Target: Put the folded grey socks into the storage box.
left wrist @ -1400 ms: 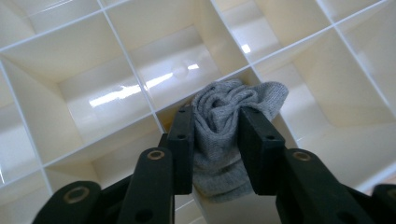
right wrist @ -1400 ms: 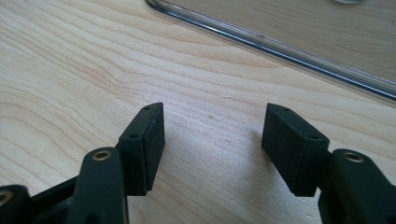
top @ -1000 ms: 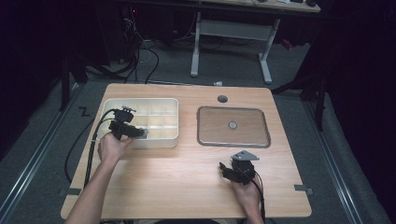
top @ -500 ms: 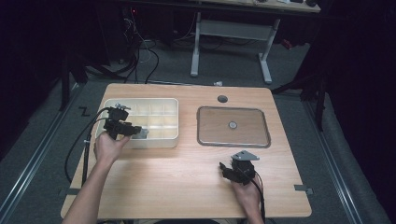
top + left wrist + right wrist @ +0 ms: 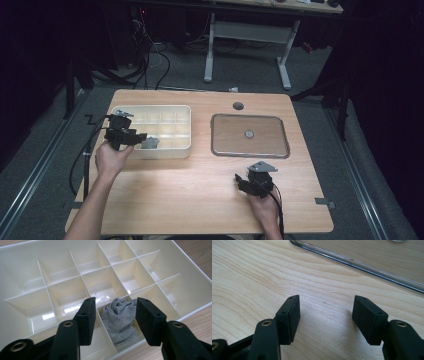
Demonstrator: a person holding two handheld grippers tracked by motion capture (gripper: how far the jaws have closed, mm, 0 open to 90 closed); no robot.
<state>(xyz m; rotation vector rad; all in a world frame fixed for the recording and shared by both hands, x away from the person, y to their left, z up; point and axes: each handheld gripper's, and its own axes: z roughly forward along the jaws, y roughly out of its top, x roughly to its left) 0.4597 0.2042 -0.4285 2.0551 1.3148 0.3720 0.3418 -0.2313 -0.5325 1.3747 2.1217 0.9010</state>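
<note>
The small grey sock (image 5: 120,320) lies bunched up in a front pocket of the white box (image 5: 22,267), soft and light, easy to pinch by its top fold, and the left gripper (image 5: 113,315) has its fingers spread above it.

Divided box at the left of the tabletop (image 5: 200,200), tray at the right.

The cloth (image 5: 120,320) lies in a near-row compartment of the divided box (image 5: 165,150). The tray (image 5: 250,151) is well apart to the right, and a small disc (image 5: 249,134) rests in its middle.
</note>
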